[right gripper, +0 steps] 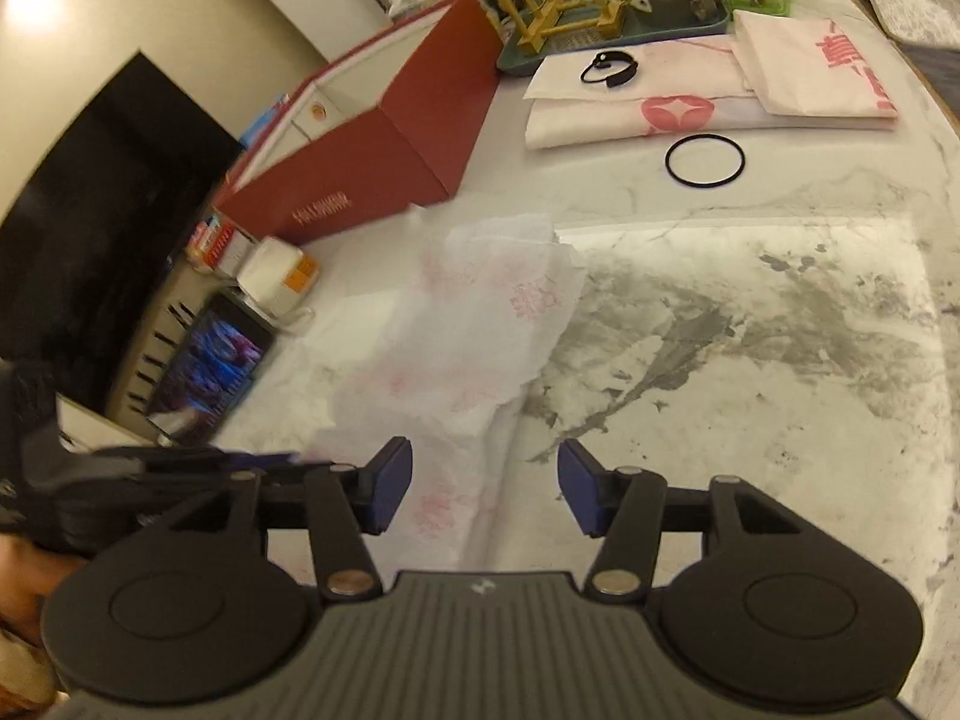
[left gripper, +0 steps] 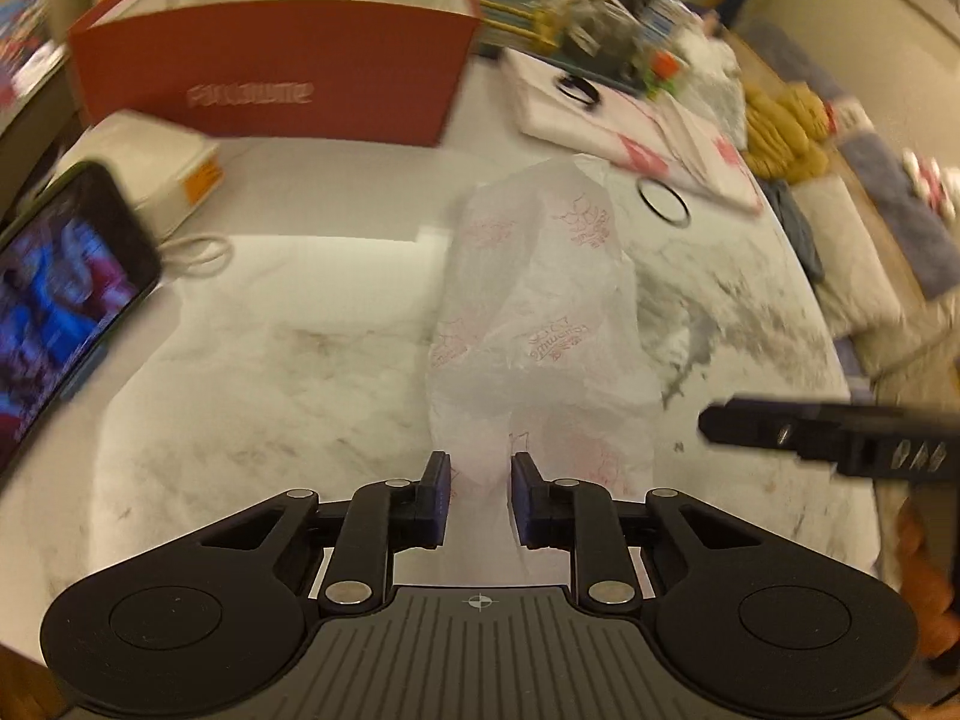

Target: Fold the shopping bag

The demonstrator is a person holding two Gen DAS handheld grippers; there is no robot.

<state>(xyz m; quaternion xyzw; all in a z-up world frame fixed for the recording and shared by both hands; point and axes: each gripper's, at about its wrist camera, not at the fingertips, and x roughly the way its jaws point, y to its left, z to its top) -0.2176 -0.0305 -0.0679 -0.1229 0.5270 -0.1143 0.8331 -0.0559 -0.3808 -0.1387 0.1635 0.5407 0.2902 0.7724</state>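
Note:
The shopping bag [left gripper: 540, 300] is thin white plastic with red print. It lies crumpled in a long strip on the marble table [left gripper: 270, 390]. My left gripper [left gripper: 480, 498] is at the strip's near end; its fingers stand a little apart, with bag plastic showing in the gap. My right gripper [right gripper: 485, 483] is wide open just over the bag's [right gripper: 468, 324] near right edge and holds nothing. In the left wrist view the right gripper [left gripper: 711, 423] comes in from the right, beside the bag. The left gripper [right gripper: 180, 459] shows blurred at the left of the right wrist view.
An open red box [left gripper: 270, 78] stands at the back. A lit phone [left gripper: 60, 300] leans at the left beside a white box with an orange label [left gripper: 174, 162]. Folded white-and-pink bags [right gripper: 690, 96], a black ring [right gripper: 705, 160] and a cluttered tray [right gripper: 600, 18] lie behind. The table's edge [left gripper: 840, 330] curves along the right.

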